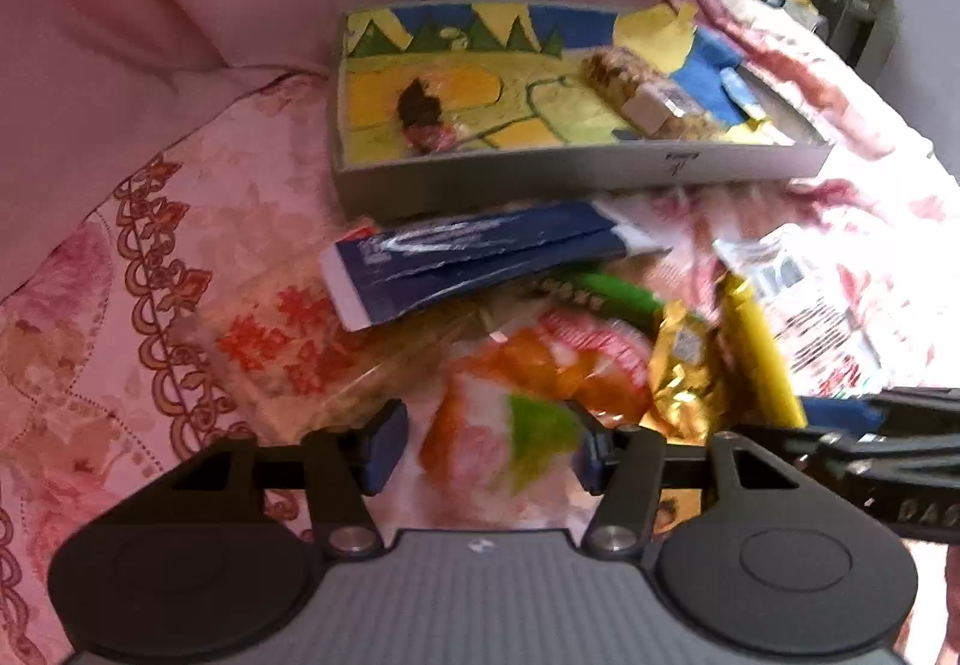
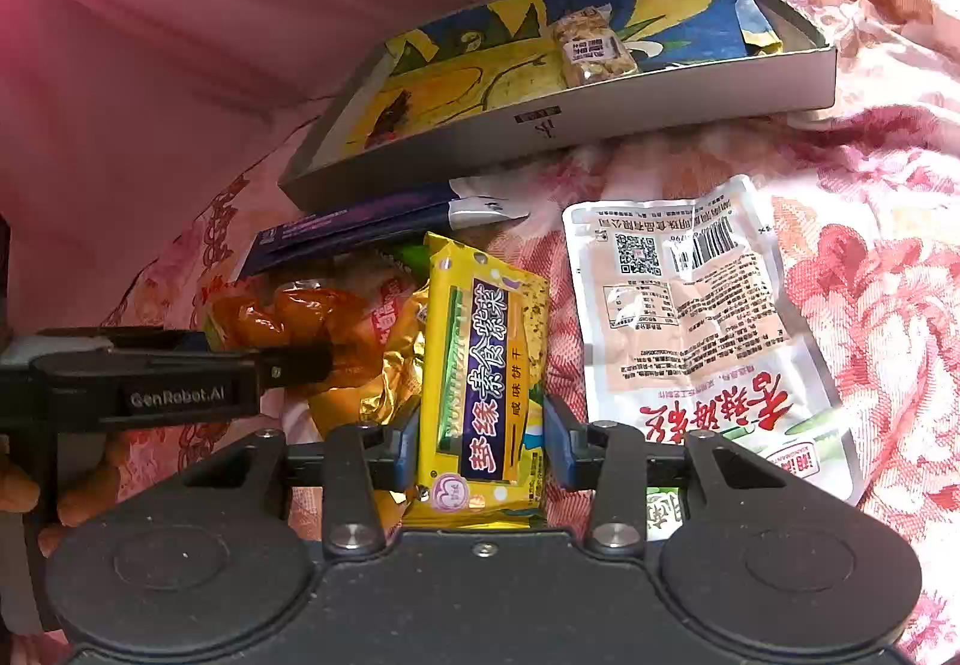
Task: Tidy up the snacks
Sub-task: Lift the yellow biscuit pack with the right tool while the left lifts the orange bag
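Two grippers over snack pile, lower centre. Right gripper (image 2: 483, 452) clamped on yellow cracker pack (image 2: 480, 383). Left gripper (image 1: 483, 446) apart around orange-green packet (image 1: 510, 425), pads not touching. Grey tray (image 2: 600, 125) upper centre holds nut bar (image 2: 591, 50); white pouch (image 2: 696, 329) right.

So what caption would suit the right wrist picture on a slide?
Right tongs straddle a yellow biscuit packet on a floral bedspread, the gray tray beyond.
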`<control>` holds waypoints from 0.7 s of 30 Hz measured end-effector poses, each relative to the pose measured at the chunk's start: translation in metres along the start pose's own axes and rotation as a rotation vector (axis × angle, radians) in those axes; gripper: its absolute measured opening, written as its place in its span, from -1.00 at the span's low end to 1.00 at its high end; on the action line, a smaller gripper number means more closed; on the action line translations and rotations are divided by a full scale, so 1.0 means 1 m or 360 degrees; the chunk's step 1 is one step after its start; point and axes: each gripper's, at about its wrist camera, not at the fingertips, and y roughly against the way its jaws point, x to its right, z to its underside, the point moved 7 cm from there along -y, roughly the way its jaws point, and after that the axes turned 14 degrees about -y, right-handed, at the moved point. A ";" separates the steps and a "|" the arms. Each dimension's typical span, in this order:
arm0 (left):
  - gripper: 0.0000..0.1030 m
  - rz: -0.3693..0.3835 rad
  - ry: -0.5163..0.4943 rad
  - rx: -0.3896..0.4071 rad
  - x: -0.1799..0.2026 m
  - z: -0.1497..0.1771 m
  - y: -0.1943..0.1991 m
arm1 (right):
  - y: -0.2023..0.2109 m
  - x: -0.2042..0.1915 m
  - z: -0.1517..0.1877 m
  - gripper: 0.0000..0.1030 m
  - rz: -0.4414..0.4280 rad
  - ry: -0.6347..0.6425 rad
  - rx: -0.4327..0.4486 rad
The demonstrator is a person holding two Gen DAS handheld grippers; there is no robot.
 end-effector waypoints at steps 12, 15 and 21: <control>-0.27 -0.0051 0.0022 -0.0066 0.014 0.008 0.018 | 0.018 -0.009 0.002 -0.18 -0.0012 0.0113 0.0114; -0.27 -0.0079 0.0061 -0.0062 0.014 0.011 0.027 | 0.028 -0.009 0.003 -0.18 -0.0037 0.0099 0.0147; -0.27 -0.0162 0.0130 0.0020 0.009 0.008 0.052 | 0.045 -0.012 0.000 -0.18 -0.0069 0.0117 0.0251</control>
